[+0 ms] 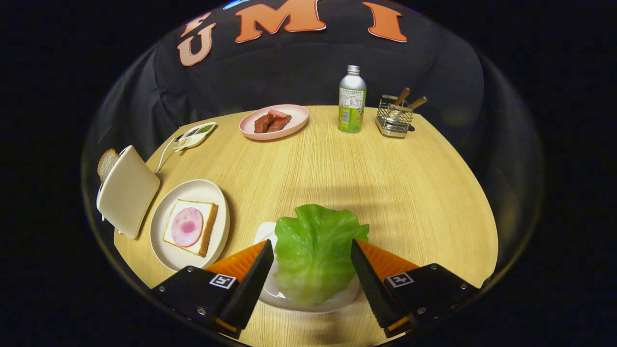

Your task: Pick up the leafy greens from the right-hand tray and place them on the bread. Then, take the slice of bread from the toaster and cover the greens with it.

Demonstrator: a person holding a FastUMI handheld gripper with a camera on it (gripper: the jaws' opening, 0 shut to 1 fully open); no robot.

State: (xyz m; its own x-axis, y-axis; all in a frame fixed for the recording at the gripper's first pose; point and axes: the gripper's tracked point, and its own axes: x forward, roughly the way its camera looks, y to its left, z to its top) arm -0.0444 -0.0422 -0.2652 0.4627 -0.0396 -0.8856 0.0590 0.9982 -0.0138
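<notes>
Wooden round table (385, 193) takes up most of the shot, light grain, with the booth's black cloth wall (299, 67) hanging behind it.

Closest in, at the bottom centre of the frame, the gripper (312, 270) has its fingers spread wide apart, one on each side of the lettuce leaf (315, 250). The leaf sits right between them, and its edges look like they just about meet the inner faces of the fingers, though I can't tell if either one is actually pressing on it. The leaf lies on a small white tray (270, 231), which peeks out to the left of it and underneath it.

Left of the fingers, in the lower left of the frame, is a cream plate (168, 217) with a slice of bread (205, 226) on it, and a round pink slice of ham (187, 226) lying flat on top of that bread.

Just beside that plate, further left, stands a cream toaster (127, 190), tilted by the lens, with a slice of bread in the toaster (107, 163) poking out of the top.

Further back on the left there's a small white condiment dish (195, 135) with a few compartments. Upper centre of the frame: a pink plate (299, 113) holding reddish-brown meat pieces (272, 123). To the right of that stands an upright metal bottle (352, 99) with a green and white label, and near it, in the upper right, a wire basket (393, 120) with wooden-handled utensils (409, 99) sticking out.
</notes>
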